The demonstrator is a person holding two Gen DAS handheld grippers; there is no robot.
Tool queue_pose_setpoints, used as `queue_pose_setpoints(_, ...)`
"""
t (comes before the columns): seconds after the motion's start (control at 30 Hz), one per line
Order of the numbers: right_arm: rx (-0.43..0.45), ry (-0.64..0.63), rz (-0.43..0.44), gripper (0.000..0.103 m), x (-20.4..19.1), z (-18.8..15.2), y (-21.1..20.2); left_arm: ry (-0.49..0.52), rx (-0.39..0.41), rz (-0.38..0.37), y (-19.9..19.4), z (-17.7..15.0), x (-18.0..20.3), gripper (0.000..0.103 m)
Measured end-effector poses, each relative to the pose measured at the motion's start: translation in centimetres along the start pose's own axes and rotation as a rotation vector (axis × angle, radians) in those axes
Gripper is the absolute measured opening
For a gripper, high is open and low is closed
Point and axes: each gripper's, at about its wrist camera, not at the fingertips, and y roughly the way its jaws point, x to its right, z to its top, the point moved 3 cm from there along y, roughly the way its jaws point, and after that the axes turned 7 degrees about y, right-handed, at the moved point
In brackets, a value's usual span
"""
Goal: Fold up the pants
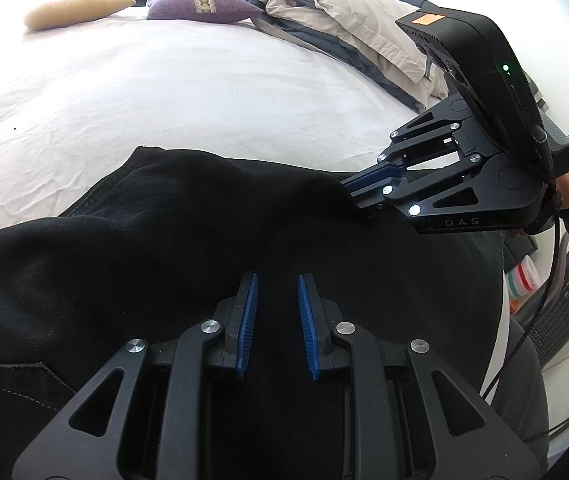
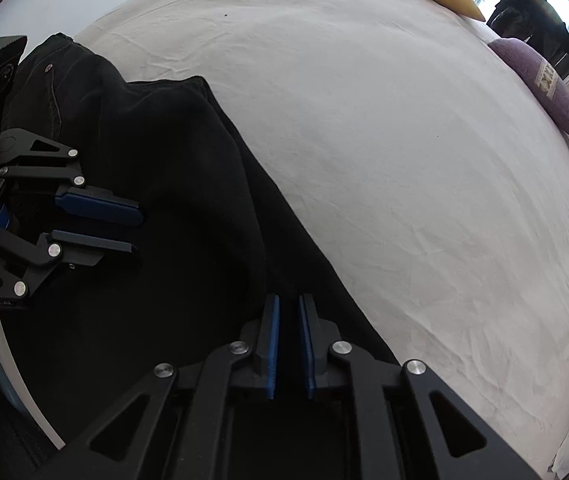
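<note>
Two grippers hovered over the black pants (image 1: 164, 240) on my bed (image 1: 184, 92), left gripper (image 1: 278, 278) spread, right gripper (image 2: 289, 300) narrowly parted, holding nothing; a shallow grab risked bunching one layer.

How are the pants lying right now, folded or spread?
Partly folded, not flat: the black pants lie bunched on the white sheet, one layer doubled over another, its edge running diagonally. Both claws are over them.

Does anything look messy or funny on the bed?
Yes. The black pants lie bunched and wrinkled, not flat, near the bed sheet's edge. A crumpled blanket is heaped by the purple pillow.
</note>
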Motion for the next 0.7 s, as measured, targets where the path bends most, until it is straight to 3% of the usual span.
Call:
queue_pose_setpoints(0.17, -0.029, -0.036, 0.039, 0.024, -0.1, 0.7, -0.8, 0.000, 0.001, -0.002, -0.1, 0.1, 0.0, 0.020)
queue_pose_setpoints(0.33, -0.042, -0.149, -0.017, 0.023, -1.4, 0.7, -0.1, -0.002, -0.002, -0.001, 0.0, 0.1, -0.1, 0.020)
queue_pose_setpoints(0.43, -0.023, -0.115, -0.044, 0.012, -1.2, 1.2, 0.0, -0.003, -0.003, -0.001, 0.0, 0.1, -0.1, 0.020)
queue_pose_setpoints(0.47, -0.013, -0.121, -0.068, 0.003, -1.4, 1.3, 0.0, -0.003, -0.003, -0.001, 0.0, 0.2, 0.0, 0.020)
queue_pose_setpoints(0.5, 0.006, -0.114, -0.118, 0.003, -1.3, 1.6, 0.0, -0.001, -0.001, 0.000, 0.0, 0.2, 0.0, 0.020)
queue_pose_setpoints(0.57, 0.037, -0.063, -0.186, 0.001, -0.5, 2.2, 0.0, 0.001, -0.002, 0.004, 0.0, 0.2, 0.1, 0.020)
queue_pose_setpoints(0.7, 0.125, 0.170, -0.322, 0.000, 3.0, 4.2, 0.1, -0.003, 0.006, 0.000, -0.1, 0.2, 0.1, 0.020)
